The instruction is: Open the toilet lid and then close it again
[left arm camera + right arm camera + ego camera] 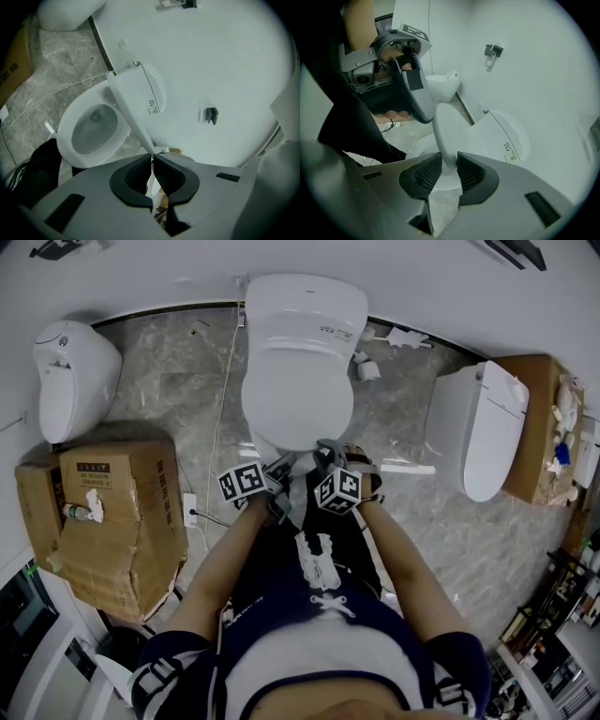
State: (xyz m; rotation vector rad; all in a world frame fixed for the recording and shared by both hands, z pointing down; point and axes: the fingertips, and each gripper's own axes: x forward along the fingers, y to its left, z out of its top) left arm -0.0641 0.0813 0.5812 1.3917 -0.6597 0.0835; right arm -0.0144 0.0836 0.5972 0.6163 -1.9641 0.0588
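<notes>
The white toilet [298, 381] stands against the wall ahead of me, its lid [133, 108] partly raised over the open bowl [91, 126]. My left gripper [152, 157] is shut, with its tips against the lid's front rim; in the head view it sits at the toilet's front edge [278, 479]. My right gripper [449, 164] is beside it [323, 454], jaws on either side of the lid's rim [447, 136], and I see no gap at the pads. The left gripper [401, 89] also shows in the right gripper view, up on the left.
Cardboard boxes [112, 512] stand on the floor to the left, with another white toilet [70, 376] behind them. A third toilet [487, 427] lies on a box at the right. A cable [220, 399] runs along the marble floor. My legs are close to the bowl.
</notes>
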